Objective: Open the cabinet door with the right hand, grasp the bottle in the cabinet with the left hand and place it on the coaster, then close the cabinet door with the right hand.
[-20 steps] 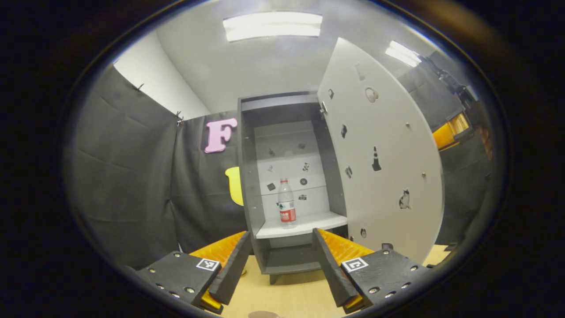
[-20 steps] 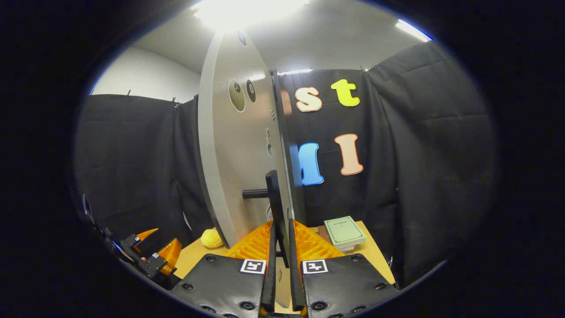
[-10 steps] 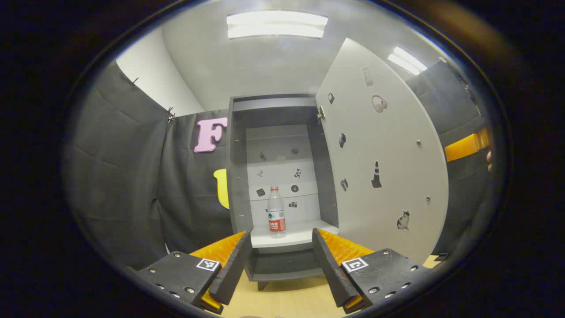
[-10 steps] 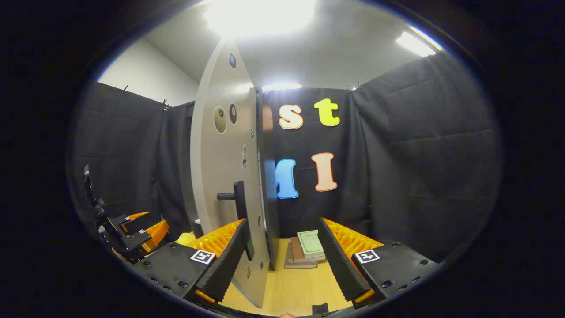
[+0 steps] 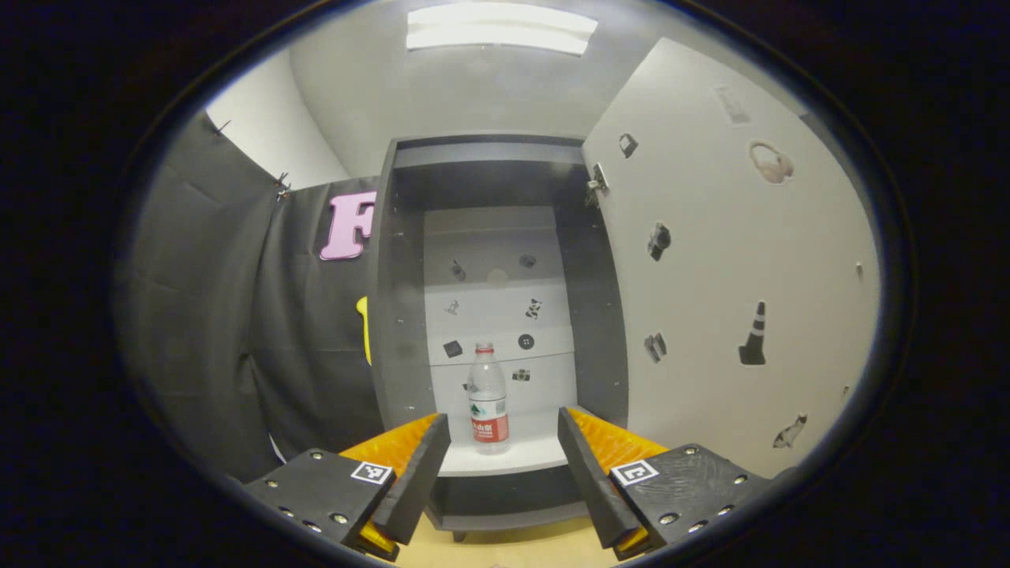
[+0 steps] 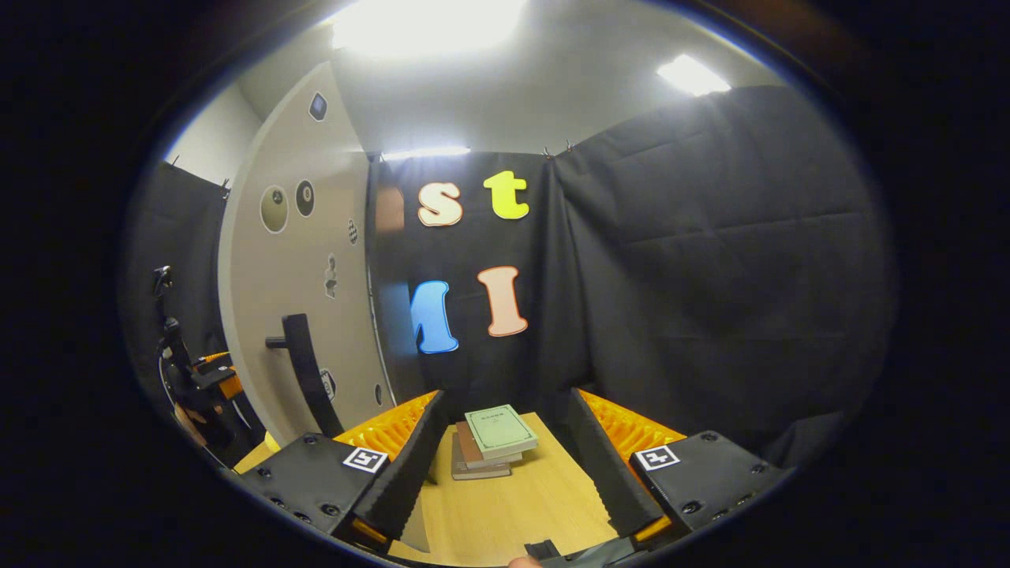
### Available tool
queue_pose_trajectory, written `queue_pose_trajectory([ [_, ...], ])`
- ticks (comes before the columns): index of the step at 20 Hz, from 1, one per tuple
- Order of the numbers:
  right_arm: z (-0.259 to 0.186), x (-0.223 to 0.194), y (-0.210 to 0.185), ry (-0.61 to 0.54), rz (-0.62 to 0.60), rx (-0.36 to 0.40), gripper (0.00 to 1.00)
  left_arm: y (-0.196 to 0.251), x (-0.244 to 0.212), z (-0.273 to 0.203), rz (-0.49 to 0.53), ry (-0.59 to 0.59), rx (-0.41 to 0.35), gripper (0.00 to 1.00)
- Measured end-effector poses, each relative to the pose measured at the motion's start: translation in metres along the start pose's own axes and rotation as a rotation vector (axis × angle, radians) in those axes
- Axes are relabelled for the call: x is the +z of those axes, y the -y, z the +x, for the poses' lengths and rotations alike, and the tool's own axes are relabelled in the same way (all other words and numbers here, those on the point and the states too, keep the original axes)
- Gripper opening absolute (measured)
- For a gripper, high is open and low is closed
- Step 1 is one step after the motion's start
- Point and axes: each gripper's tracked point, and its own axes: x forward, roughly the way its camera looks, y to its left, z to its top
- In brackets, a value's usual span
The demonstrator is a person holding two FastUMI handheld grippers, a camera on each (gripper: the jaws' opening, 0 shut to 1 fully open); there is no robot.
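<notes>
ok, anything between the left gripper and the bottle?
Nothing. In the left gripper view the open left gripper faces the bottle standing on the cabinet shelf; the stretch between is bare, and the door is swung aside.

A small stack of books (image 6: 491, 443) is seen lying on the wooden table (image 6: 513, 513), the green-covered one on top and set slightly askew. Black cloth (image 6: 710, 260) is hung behind the table as the wall. Bright ceiling lights (image 5: 499, 28) are seen overhead against a white ceiling.
</notes>
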Motion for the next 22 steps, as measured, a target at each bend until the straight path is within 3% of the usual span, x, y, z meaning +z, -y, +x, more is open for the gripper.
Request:
queue_pose_trajectory([
  [6,0.020,-0.008,0.010,-0.021,-0.004,-0.083,0.98,0.006,-0.002,0.022,-0.055,-0.016,-0.023,0.82],
  [22,0.044,-0.039,0.022,-0.101,-0.025,-0.263,0.98,-0.003,-0.017,0.080,-0.066,-0.022,-0.016,0.82],
])
